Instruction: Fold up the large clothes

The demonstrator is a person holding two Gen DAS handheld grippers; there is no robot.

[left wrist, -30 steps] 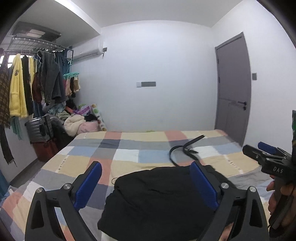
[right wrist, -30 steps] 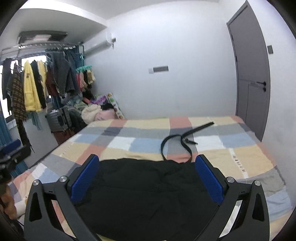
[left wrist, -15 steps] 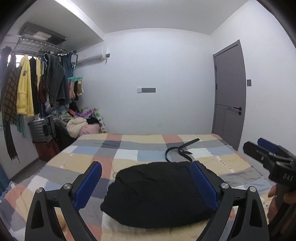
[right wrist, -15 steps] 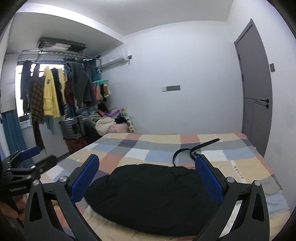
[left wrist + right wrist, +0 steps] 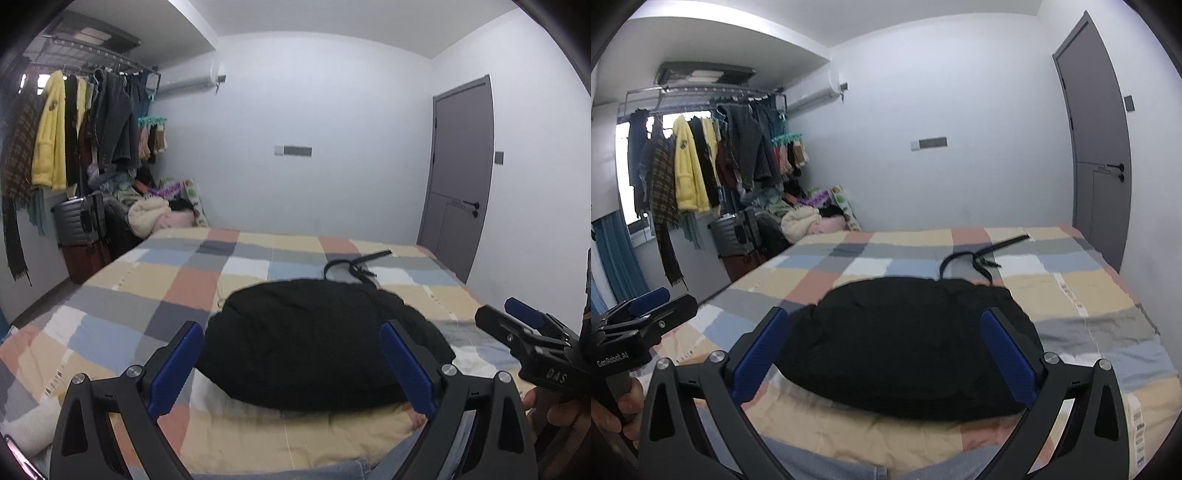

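Black knit, soft and matte, sits as a rounded bundle near the front edge of the bed: that's the black garment (image 5: 314, 339), and it looks already folded into a compact mound. Starting at the left, the clothes rack (image 5: 85, 122) hangs thick with coats, a fluffy yellow one among them. Moving across, the patchwork bedspread (image 5: 155, 280) shows flat squares of tan, blue, grey and coral. The left gripper (image 5: 291, 354) hovers above the near edge, jaws spread wide, holding nothing. Over in the right wrist view, the right gripper (image 5: 886, 343) hangs the same way, blue pads parted and empty, framing the bundle. Behind the mound a thin black belt (image 5: 351, 264) curls, stiff and looping. My worry: a careless grab at the top layer only would pull the mound open, since loose knit slides on itself. That belt lies close enough to snag, too.
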